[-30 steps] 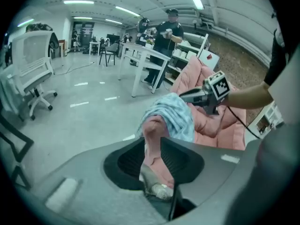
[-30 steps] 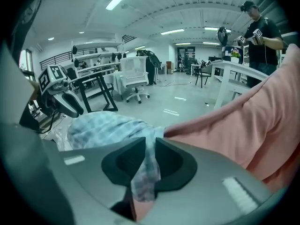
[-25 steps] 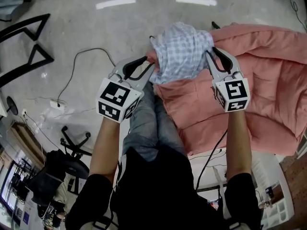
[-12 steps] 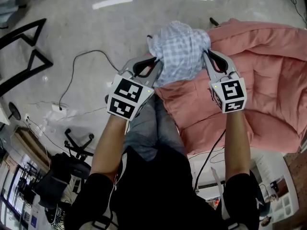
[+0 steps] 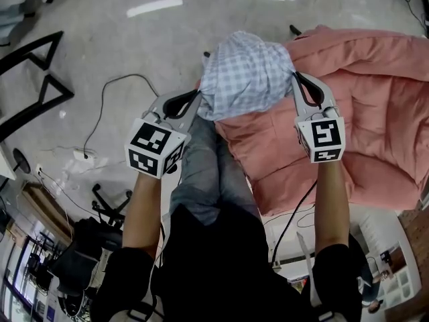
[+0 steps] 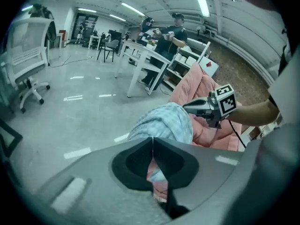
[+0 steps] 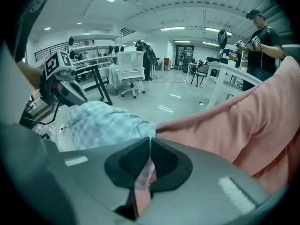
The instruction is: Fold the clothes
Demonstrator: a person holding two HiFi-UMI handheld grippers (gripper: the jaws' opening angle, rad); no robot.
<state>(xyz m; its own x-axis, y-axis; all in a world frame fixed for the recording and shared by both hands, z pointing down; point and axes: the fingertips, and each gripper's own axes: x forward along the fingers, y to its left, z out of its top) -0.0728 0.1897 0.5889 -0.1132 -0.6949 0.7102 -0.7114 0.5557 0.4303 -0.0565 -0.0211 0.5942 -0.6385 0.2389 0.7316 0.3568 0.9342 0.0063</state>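
Checked blue garment (image 5: 244,72) is bunched between my two tools, overlapping the near edge of the pink quilt (image 5: 375,119). My left gripper (image 5: 198,100) has just clamped onto its left side, and my right gripper (image 5: 295,79) onto its right. I'd say folding has barely begun: no fold shows yet.

Left tongs (image 5: 197,100), right tongs (image 5: 295,79): jaws went from open to closed on checked garment (image 5: 244,72) edges.
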